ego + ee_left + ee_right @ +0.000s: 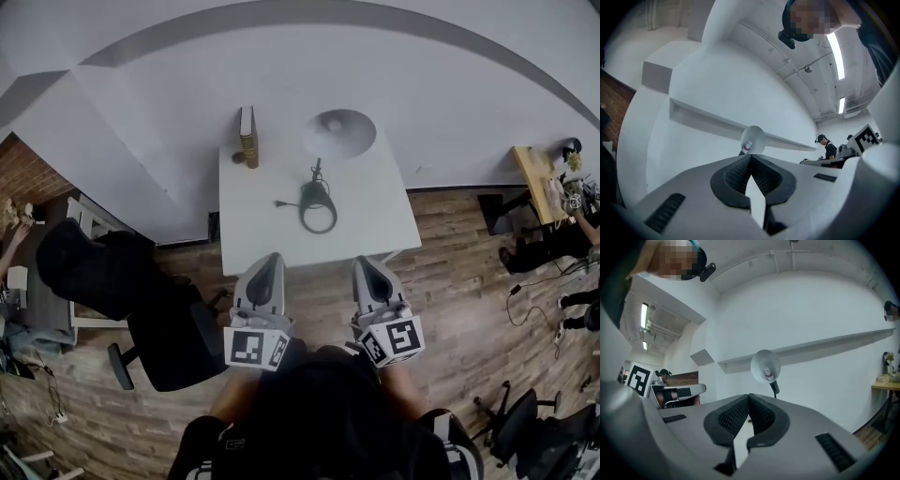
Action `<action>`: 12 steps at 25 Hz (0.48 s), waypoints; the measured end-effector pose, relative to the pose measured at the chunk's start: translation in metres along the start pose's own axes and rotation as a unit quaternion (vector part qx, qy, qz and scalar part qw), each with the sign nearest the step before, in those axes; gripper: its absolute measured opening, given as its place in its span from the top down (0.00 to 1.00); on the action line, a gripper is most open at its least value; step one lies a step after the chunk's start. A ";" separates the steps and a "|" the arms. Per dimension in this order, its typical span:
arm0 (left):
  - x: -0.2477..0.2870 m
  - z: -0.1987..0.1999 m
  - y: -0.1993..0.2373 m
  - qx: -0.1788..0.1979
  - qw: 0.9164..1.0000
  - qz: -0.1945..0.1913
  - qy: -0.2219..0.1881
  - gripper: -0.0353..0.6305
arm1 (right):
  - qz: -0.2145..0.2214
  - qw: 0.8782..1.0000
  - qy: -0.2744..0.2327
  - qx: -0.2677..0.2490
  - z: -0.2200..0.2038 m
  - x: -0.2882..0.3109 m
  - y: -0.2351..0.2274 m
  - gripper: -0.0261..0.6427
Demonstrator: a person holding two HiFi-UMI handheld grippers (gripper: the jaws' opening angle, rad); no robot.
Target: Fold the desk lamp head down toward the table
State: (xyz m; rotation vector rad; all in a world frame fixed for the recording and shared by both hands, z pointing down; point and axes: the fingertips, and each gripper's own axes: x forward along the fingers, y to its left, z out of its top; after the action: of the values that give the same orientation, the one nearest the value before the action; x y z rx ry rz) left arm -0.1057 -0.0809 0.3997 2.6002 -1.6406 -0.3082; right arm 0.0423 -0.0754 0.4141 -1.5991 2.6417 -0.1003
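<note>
You held the left tongs (269, 262) and right tongs (368, 266) clenched on nothing; the desk lamp (339, 133) stood on the table (253, 230), well ahead of both.

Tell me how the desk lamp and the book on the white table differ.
The desk lamp is a pale round head on a thin dark stem with a ring base; the book is a flat olive slab. The desk lamp stands right of middle on the table, the book at the back left. A cord trails from the desk lamp; the book has none. Both stand upright on the table.
</note>
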 end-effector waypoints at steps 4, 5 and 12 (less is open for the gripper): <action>0.027 0.003 0.012 0.005 1.000 -0.022 0.001 0.91 | -0.016 1.000 -0.001 0.003 0.004 0.022 -0.008 0.95; 0.033 0.004 0.014 0.006 1.000 -0.027 0.002 0.91 | -0.020 1.000 -0.001 0.004 0.005 0.026 -0.011 0.95; 0.079 0.008 0.020 0.007 0.999 -0.033 -0.007 0.91 | -0.028 1.000 -0.008 0.009 0.012 0.060 -0.044 0.95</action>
State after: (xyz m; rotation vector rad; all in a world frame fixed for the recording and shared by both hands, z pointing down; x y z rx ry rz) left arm -0.0924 -0.1602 0.3835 2.6739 -1.5682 -0.3201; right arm 0.0541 -0.1490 0.4052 -1.6604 2.5783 -0.1113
